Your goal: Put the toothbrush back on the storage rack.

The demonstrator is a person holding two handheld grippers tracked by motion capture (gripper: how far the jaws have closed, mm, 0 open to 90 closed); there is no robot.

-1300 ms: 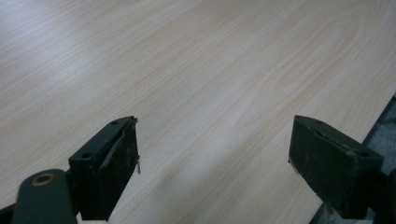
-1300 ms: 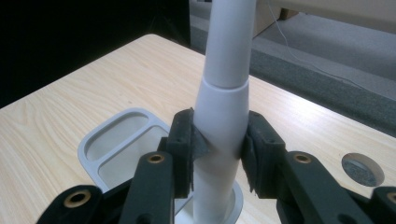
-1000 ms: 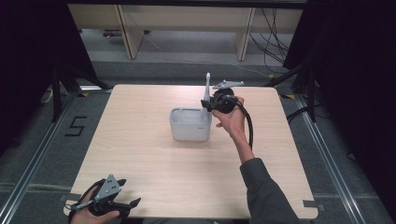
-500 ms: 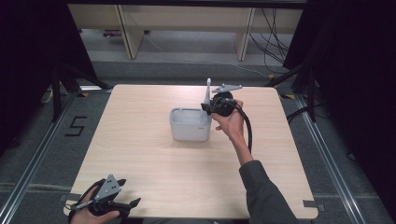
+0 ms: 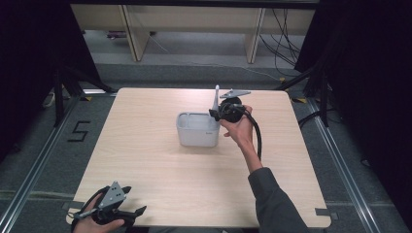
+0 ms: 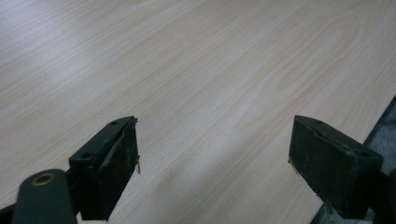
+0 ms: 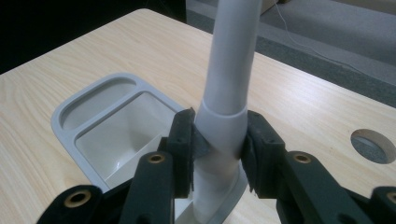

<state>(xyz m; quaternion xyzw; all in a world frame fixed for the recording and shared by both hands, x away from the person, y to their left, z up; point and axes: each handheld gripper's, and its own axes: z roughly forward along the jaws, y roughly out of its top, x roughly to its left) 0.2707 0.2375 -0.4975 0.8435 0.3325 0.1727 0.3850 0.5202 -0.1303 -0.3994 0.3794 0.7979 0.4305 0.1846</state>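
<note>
My right gripper (image 7: 219,135) has its two black jaws clamped on a pale grey handle (image 7: 229,60) that stands upright between them, pinched at the collar where the thin shaft widens into a thicker lower part. I hold it low down, I think, so the tall piece stays vertical and does not swing while its foot hangs over the near rim of the grey tub (image 7: 65,122). The tub lies just ahead of and below the jaws, with a shallow strip compartment on its far side and a deeper well nearer the jaws. What the handle ends in I cannot tell, since the jaws hide its base; it may be a brush or scraper. My left gripper (image 6: 212,163) has its jaws spread wide with nothing between them, hovering over bare wooden table (image 6: 196,70), parked out of the way at the near edge. The high view adds the wider layout: the right gripper (image 5: 227,111) sits at the tub's (image 5: 197,130) right wall mid-table, and the left gripper (image 5: 112,208) rests well apart at the near left corner.
</note>
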